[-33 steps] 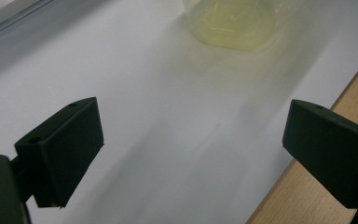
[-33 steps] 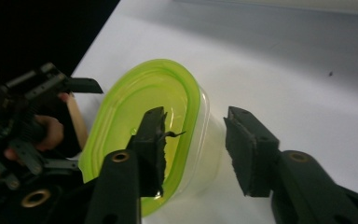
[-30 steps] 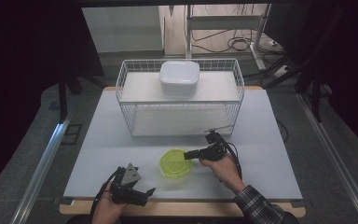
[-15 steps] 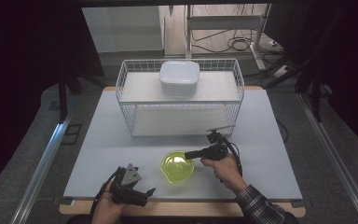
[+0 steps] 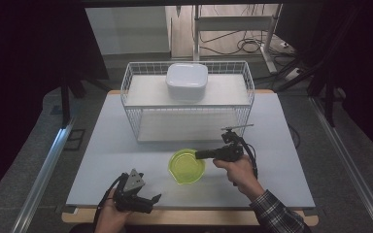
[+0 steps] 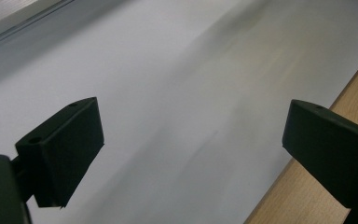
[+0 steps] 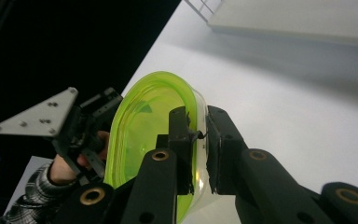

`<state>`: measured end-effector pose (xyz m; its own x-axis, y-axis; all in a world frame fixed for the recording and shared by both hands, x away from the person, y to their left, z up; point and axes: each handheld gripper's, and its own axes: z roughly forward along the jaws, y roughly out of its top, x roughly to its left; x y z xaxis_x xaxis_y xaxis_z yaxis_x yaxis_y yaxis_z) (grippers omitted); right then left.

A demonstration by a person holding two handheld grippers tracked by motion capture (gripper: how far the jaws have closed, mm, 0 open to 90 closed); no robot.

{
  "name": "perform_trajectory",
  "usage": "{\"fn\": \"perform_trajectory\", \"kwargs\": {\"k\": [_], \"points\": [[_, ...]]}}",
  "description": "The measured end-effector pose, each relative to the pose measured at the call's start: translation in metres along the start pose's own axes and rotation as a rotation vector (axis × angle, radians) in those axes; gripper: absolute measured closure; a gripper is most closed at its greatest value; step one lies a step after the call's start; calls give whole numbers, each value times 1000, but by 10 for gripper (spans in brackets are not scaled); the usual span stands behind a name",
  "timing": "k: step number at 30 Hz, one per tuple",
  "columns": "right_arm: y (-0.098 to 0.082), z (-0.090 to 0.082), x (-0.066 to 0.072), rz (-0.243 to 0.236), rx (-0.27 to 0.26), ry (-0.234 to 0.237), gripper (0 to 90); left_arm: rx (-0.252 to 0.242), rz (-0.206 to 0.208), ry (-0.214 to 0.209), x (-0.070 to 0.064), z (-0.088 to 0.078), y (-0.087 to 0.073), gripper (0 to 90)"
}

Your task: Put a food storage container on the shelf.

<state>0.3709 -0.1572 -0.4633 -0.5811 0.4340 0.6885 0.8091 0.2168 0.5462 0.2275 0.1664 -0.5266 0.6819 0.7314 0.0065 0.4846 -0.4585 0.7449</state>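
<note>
claw [image 7: 198,140] pinch on bowl [image 7: 144,135] rim

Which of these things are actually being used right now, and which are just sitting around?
In use:
- green bowl, clamped by its rim
- right gripper, shut on that rim

Sitting around:
- left gripper, open, holding nothing
- white wire basket at the back of the table
- white lidded box on top of it

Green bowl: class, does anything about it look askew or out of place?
Yes. The green bowl is tipped, its rim pinched in the right claw, not flat on the table. Nothing looks spilled or damaged.
</note>
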Motion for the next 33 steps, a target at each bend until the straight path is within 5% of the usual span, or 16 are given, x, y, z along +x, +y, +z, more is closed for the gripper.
{"fn": "perform_trajectory", "kwargs": {"k": [21, 33], "points": [[47, -48, 42, -48, -123, 18, 814, 2, 7, 7, 0, 0, 0, 52], [79, -75, 57, -36, -204, 31, 814, 2, 4, 3, 0, 1, 0, 52]]}}
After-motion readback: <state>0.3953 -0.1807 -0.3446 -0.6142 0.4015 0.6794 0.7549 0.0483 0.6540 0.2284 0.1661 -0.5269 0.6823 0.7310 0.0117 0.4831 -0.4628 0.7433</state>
